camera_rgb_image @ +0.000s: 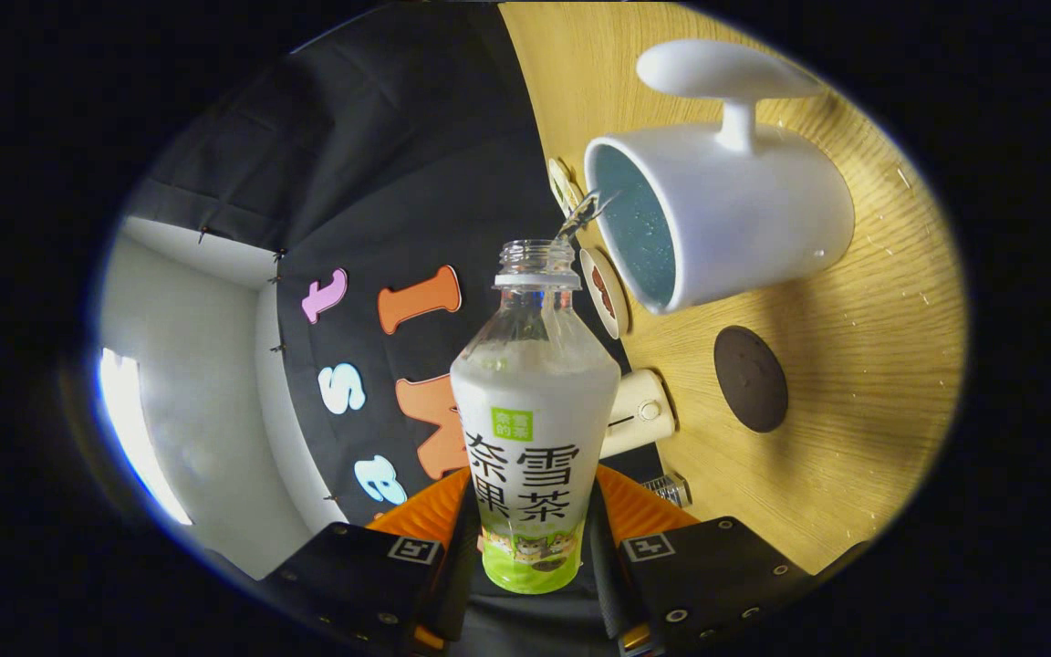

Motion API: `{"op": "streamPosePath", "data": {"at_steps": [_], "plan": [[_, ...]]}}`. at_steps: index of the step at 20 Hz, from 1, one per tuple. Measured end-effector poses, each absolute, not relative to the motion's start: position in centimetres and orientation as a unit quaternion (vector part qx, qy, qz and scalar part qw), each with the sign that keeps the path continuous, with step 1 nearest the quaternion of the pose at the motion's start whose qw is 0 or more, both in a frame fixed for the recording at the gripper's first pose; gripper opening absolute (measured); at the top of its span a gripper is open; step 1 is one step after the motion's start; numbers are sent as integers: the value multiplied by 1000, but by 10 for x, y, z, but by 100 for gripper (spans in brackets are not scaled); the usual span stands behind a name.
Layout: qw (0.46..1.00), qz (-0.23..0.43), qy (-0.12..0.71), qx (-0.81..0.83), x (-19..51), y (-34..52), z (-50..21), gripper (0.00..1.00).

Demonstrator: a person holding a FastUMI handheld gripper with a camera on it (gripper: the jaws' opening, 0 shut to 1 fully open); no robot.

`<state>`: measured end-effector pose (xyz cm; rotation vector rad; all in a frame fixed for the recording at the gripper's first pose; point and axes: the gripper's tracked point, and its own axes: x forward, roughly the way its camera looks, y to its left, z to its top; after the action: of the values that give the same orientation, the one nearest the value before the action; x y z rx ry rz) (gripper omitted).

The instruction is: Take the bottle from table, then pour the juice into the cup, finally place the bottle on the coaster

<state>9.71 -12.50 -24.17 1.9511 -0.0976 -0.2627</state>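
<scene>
Clearly clamped between both fingers of the gripper (532, 547): the bottle (535, 429), squeezed at its lower body on either side, cap off, open neck pointing toward the cup (717, 214). Tipped, with a thin stream of clear liquid leaving the mouth and arcing to the cup's rim. Cup white outside, blue inside, opening turned toward the bottle's neck, broad handle on the far side from the bottle. Resting on a pale wooden table (863, 365). Just beside the cup, between it and the bottle's neck, a small round white coaster (605, 292) with a brown mark. Farther from the cup, on the bare wood, a dark round coaster (750, 378). Close to the bottle's shoulder, at the table's edge, a cream-coloured boxy object (639, 412), kind not clear.
</scene>
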Motion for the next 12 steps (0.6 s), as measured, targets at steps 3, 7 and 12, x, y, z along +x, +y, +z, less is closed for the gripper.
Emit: {"op": "streamPosePath", "data": {"at_steps": [3,7,12], "plan": [[541,-112,-47,832,98,-125,-238,58],[528,-111,-56,840,96,-125,-233,58],[510,-115,-77,849,92,-134,-230,58]]}}
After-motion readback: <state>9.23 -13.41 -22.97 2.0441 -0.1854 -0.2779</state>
